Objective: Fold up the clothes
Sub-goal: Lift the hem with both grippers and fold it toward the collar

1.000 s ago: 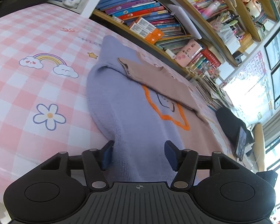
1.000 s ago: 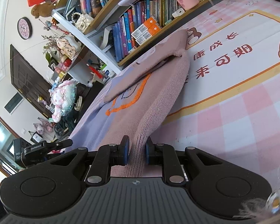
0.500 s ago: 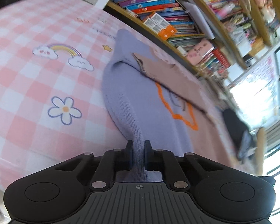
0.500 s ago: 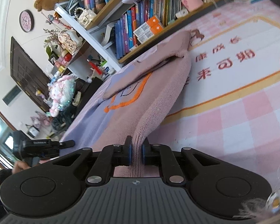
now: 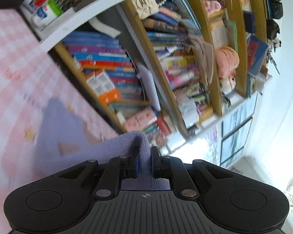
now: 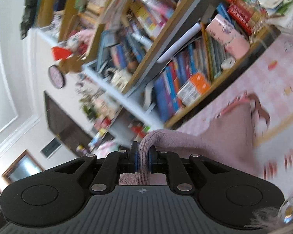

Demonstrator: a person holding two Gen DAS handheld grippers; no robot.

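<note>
A knitted sweater, half lilac and half dusty pink, lies on a pink checked cloth. In the left wrist view my left gripper point(image 5: 144, 156) is shut on the lilac hem point(image 5: 142, 144), which is lifted; the lilac body point(image 5: 58, 128) hangs down to the cloth point(image 5: 13, 74). In the right wrist view my right gripper point(image 6: 143, 154) is shut on the pink hem point(image 6: 146, 146), also raised, with the pink body point(image 6: 224, 136) draping down to the right. Both views are blurred by motion.
A bookshelf point(image 5: 146, 74) packed with books and toys stands close behind the cloth's far edge, also seen as the bookshelf point(image 6: 166, 68) in the right wrist view. A dark screen point(image 6: 66, 122) stands by the wall at the left.
My left gripper closed on the lilac hem. Both grippers then lifted the hem off the cloth and tilted up, so the views now face the bookshelf.
</note>
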